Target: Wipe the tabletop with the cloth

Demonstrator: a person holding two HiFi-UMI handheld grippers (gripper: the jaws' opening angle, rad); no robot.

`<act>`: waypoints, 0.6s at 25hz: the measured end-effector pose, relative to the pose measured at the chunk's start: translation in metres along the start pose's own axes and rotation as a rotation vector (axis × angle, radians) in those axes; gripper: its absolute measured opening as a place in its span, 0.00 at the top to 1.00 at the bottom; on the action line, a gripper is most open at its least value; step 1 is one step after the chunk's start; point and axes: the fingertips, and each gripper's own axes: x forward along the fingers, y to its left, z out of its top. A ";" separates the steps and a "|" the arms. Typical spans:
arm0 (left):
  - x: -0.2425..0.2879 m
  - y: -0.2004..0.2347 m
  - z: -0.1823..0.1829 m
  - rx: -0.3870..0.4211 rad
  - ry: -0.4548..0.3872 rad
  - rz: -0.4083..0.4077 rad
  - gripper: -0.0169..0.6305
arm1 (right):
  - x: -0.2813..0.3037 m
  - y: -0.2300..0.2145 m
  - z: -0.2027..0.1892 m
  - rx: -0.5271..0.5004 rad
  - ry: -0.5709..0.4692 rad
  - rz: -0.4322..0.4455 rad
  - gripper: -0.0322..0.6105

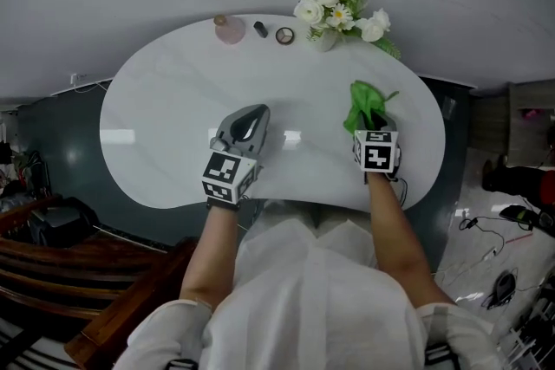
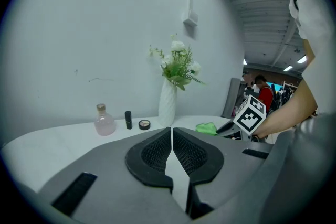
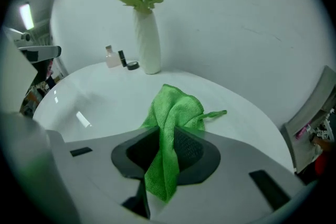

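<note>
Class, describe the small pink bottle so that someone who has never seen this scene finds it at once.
At the far edge of the white kidney-shaped tabletop stands a white vase of white flowers. Three small items line up left of it; the pink round bottle is farthest from the vase, bigger than the black tube and the round compact.

Covered jaw tips, tiny things at the far rim

In the head view the green cloth drapes over the right gripper, hiding its jaw tips. The table edge at 6 o'clock lies under the person's forearms. At 12 o'clock a dark tube and a round disc are too small to name, and the flowers hide most of their vase.
</note>
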 end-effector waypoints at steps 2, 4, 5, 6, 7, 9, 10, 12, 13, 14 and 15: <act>-0.010 0.012 -0.004 -0.006 0.006 0.012 0.94 | 0.010 0.035 0.016 -0.046 -0.011 0.041 0.83; -0.019 0.023 -0.011 -0.007 0.015 0.015 0.94 | 0.016 0.065 0.028 -0.083 -0.011 0.074 0.83; -0.022 0.027 -0.015 -0.006 0.018 0.014 0.94 | 0.020 0.078 0.033 -0.097 -0.011 0.088 0.83; -0.025 0.031 -0.018 -0.006 0.021 0.013 0.94 | 0.023 0.091 0.037 -0.110 -0.012 0.103 0.83; -0.027 0.035 -0.021 -0.008 0.024 0.013 0.94 | 0.026 0.103 0.040 -0.122 -0.014 0.116 0.83; -0.031 0.041 -0.022 -0.010 0.029 0.014 0.94 | 0.031 0.126 0.046 -0.155 -0.020 0.139 0.83; -0.033 0.043 -0.022 -0.010 0.031 0.012 0.94 | 0.031 0.137 0.049 -0.174 -0.023 0.150 0.83; -0.036 0.047 -0.023 -0.003 0.036 0.002 0.94 | 0.031 0.161 0.053 -0.212 -0.027 0.177 0.83; -0.037 0.048 -0.025 0.003 0.040 -0.005 0.94 | 0.031 0.174 0.053 -0.233 -0.028 0.195 0.83; -0.037 0.049 -0.027 0.007 0.044 -0.011 0.94 | 0.030 0.187 0.052 -0.259 -0.028 0.217 0.83; -0.037 0.050 -0.028 0.009 0.047 -0.013 0.94 | 0.029 0.200 0.050 -0.292 -0.029 0.241 0.83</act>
